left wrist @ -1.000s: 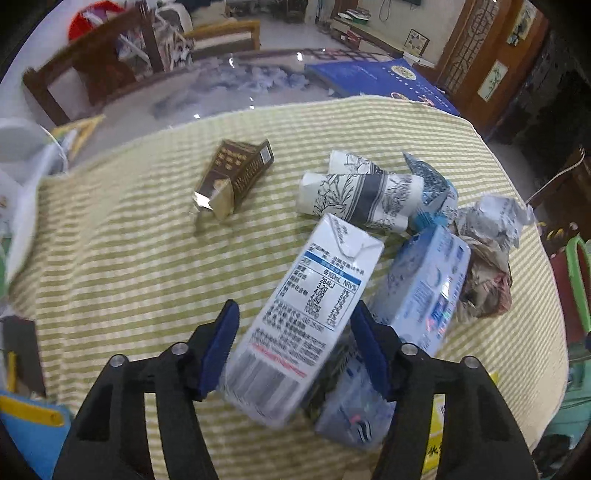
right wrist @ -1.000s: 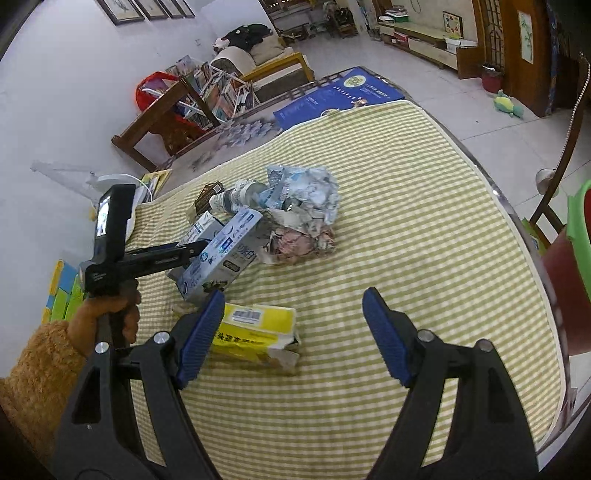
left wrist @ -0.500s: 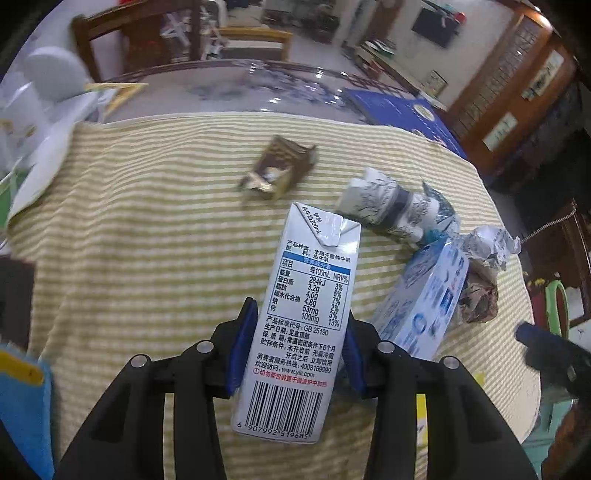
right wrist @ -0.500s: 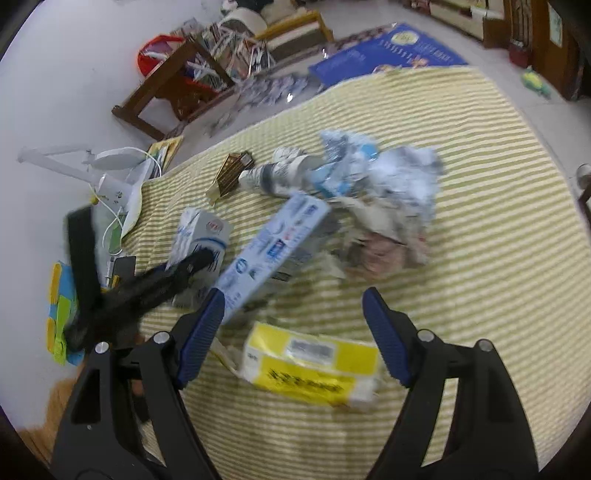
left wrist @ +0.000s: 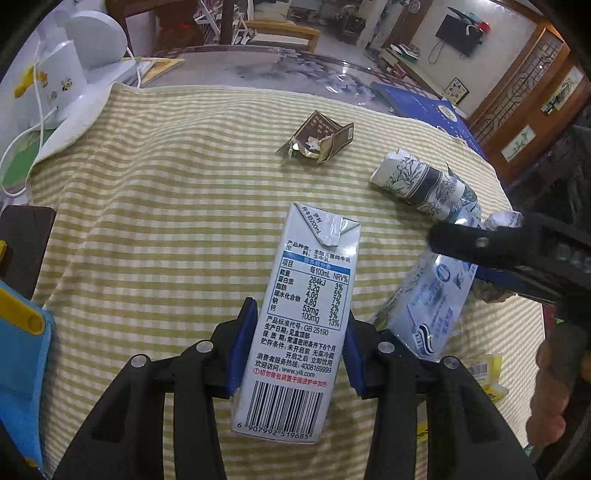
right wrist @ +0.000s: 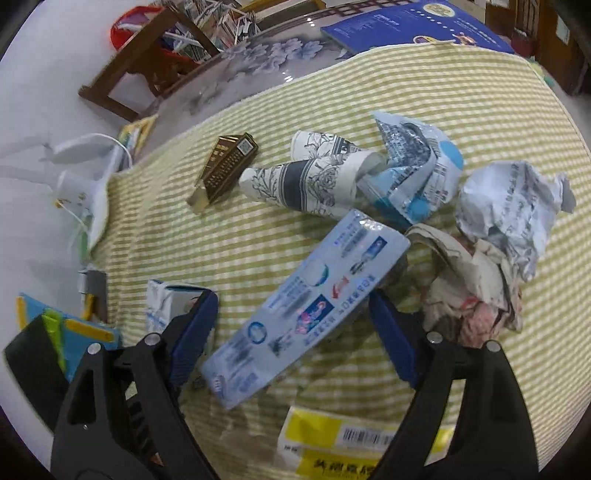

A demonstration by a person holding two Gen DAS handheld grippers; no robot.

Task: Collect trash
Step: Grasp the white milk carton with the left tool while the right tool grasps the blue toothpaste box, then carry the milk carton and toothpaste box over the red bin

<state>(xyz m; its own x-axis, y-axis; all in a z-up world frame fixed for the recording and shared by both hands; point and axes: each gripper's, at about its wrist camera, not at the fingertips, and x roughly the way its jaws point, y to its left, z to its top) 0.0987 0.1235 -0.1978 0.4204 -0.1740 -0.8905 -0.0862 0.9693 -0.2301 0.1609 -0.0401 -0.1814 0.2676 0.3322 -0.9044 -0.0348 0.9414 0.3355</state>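
Note:
My left gripper (left wrist: 297, 347) is shut on a white milk carton (left wrist: 303, 317) and holds it above the green-striped tablecloth; the carton also shows in the right wrist view (right wrist: 166, 306). My right gripper (right wrist: 291, 325) is open, its jaws on either side of a long light-blue toothpaste box (right wrist: 310, 306), which also shows in the left wrist view (left wrist: 424, 310). A yellow box (right wrist: 347, 443) lies below it. A brown carton (right wrist: 227, 168), a patterned paper cup (right wrist: 314, 181), a blue wrapper (right wrist: 413, 173) and crumpled paper (right wrist: 509, 218) lie beyond.
A white desk lamp base (left wrist: 62, 85) with a cable stands at the table's far left. A blue book (right wrist: 406, 26) lies at the far edge. A blue and yellow object (left wrist: 22, 350) sits at the left. A wooden rack (right wrist: 147, 62) stands beyond the table.
My left gripper closed on the milk carton and lifted it. My right gripper moved forward from over the yellow box until its jaws flank the toothpaste box.

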